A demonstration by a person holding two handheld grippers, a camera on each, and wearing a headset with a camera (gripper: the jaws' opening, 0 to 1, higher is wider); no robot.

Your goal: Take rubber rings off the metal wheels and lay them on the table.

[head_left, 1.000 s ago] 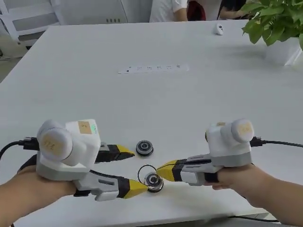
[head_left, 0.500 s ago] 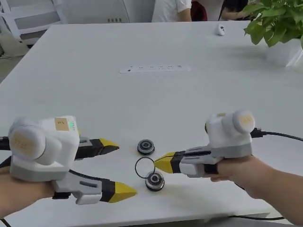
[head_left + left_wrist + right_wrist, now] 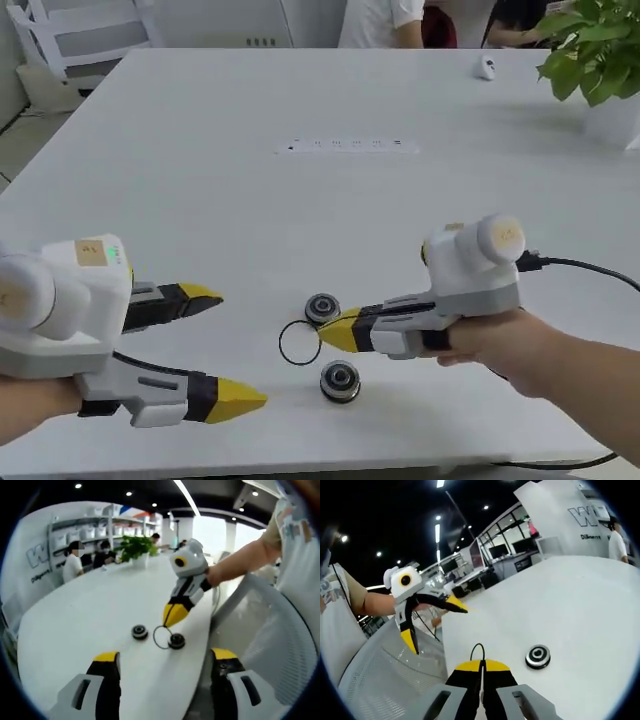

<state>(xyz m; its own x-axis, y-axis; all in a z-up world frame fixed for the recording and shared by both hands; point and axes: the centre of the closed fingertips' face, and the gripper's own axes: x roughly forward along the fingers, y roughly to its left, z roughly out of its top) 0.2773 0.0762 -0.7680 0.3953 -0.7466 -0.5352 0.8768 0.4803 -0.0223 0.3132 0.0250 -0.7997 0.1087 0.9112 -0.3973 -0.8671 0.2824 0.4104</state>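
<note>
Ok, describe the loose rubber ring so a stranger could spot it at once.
Near the white table's front edge sit a farther wheel and a nearer wheel. Just left of them in the head view, the rubber ring is pinched in the right gripper's shut jaws. Unlike the chunky wheels, it's a thin black open loop.

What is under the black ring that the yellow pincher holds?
Bare white table shows under the rubber ring, between the far wheel and the near wheel. The right gripper is shut on the ring's edge, so that pinched bit is hidden.
</note>
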